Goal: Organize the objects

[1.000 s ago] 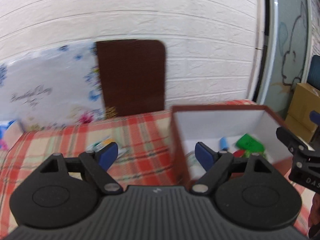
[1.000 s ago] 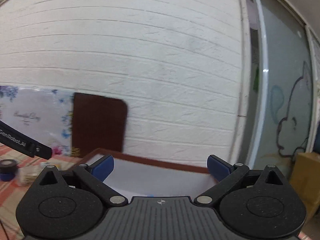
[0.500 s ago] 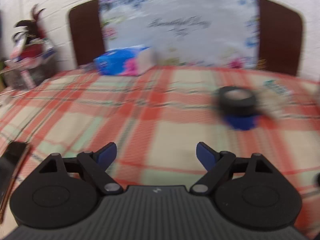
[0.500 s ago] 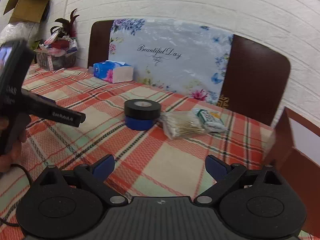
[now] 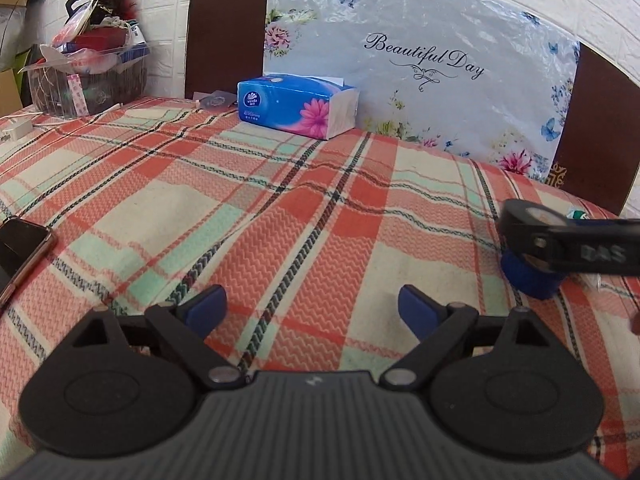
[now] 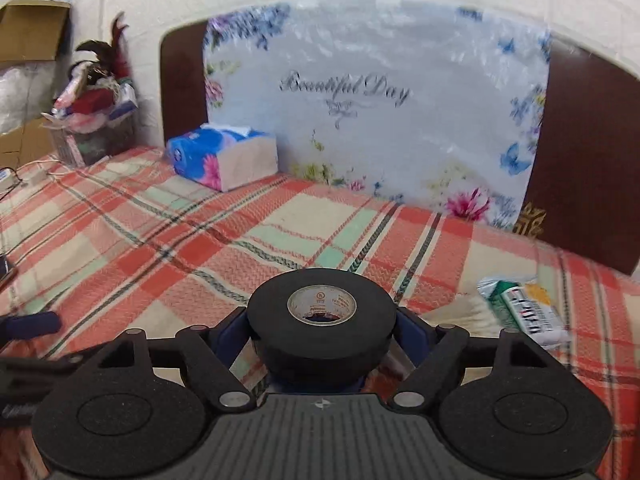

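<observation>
2 blue-padded fingers of the left tool (image 5: 310,307) stand wide apart in the left wrist view, with nothing between them, low over the plaid tabletop (image 5: 280,200); a blue tissue pack (image 5: 296,105) lies at the far edge, just in front of a floral board (image 5: 420,60) lettered "Beautiful Day" that leans on the white brick wall; a dark basket of oddments (image 5: 88,76) sits at the far left, and a phone (image 5: 20,246) lies at the left edge; at the right edge the right tool (image 5: 576,246) reaches in around the black tape roll (image 5: 524,216), which sits stacked on a blue roll (image 5: 528,276); whether it grips there cannot be told from this view. 1 black tape roll (image 6: 320,320) fills the middle of the right wrist view, held between the fingers of the right tool (image 6: 320,330), whose blue pads press against its 2 sides; a sliver of the blue roll (image 6: 320,386) shows directly beneath it; a packet with green print (image 6: 520,310) lies on the tabletop (image 6: 160,240) to the right, near the roll but apart from it; the tissue pack (image 6: 222,156) and floral board (image 6: 380,100) stand beyond, somewhat blurred; a blue fingertip of the left tool (image 6: 30,323) pokes in at the left edge.
</observation>
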A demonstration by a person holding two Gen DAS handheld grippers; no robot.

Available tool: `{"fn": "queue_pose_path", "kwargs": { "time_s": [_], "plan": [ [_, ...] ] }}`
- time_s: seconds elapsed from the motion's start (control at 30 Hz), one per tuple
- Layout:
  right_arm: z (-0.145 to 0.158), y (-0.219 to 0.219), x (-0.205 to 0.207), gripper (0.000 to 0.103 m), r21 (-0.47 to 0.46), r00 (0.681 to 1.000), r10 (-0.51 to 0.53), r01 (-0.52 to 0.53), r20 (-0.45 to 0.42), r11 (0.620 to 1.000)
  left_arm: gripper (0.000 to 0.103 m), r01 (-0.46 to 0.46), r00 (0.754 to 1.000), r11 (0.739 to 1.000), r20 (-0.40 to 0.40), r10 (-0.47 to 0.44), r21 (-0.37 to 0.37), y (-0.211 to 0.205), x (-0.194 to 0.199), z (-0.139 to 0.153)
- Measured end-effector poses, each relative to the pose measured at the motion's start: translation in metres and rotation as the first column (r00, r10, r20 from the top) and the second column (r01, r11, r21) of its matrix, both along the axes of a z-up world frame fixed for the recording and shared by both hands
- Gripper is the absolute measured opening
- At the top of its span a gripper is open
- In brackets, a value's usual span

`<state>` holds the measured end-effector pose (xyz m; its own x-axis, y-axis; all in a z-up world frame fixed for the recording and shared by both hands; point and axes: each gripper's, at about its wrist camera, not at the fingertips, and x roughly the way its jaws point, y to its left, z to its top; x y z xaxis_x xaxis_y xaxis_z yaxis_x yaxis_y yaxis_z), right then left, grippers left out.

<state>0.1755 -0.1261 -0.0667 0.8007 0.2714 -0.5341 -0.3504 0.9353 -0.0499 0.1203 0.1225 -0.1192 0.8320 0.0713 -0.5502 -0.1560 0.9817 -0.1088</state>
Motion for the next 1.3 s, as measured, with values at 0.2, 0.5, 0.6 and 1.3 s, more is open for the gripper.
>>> {"fn": "queue_pose_path", "kwargs": {
  "time_s": [0.2, 0.5, 0.6, 1.3],
  "plan": [
    [-0.008, -0.039, -0.093, 0.077, -0.017, 0.999, 0.029, -0.029, -0.018, 0.999, 0.095, 0.007, 1.0, 1.0, 0.0, -0.007, -0.002, -0.001, 0.0, 0.0],
    [-0.033, -0.091, -0.157, 0.095, -0.043, 0.993, -0.093, 0.09, -0.076, 0.995, 0.093, 0.084, 0.995, 0.993, -0.064, -0.079, 0.079, -0.022, 0.002, 0.006],
    [-0.035, -0.097, -0.16, 0.092, -0.014, 0.991, -0.102, 0.101, -0.09, 0.995, 0.088, 0.225, 0.97, 0.973, -0.087, -0.228, -0.043, -0.047, -0.012, 0.019],
    [0.002, -0.087, -0.157, 0.074, -0.013, 0.984, -0.062, 0.065, 0.168, 0.998, 0.031, 0.57, 0.805, 0.813, -0.117, -0.581, -0.116, -0.177, -0.035, 0.086]
  ]
}}
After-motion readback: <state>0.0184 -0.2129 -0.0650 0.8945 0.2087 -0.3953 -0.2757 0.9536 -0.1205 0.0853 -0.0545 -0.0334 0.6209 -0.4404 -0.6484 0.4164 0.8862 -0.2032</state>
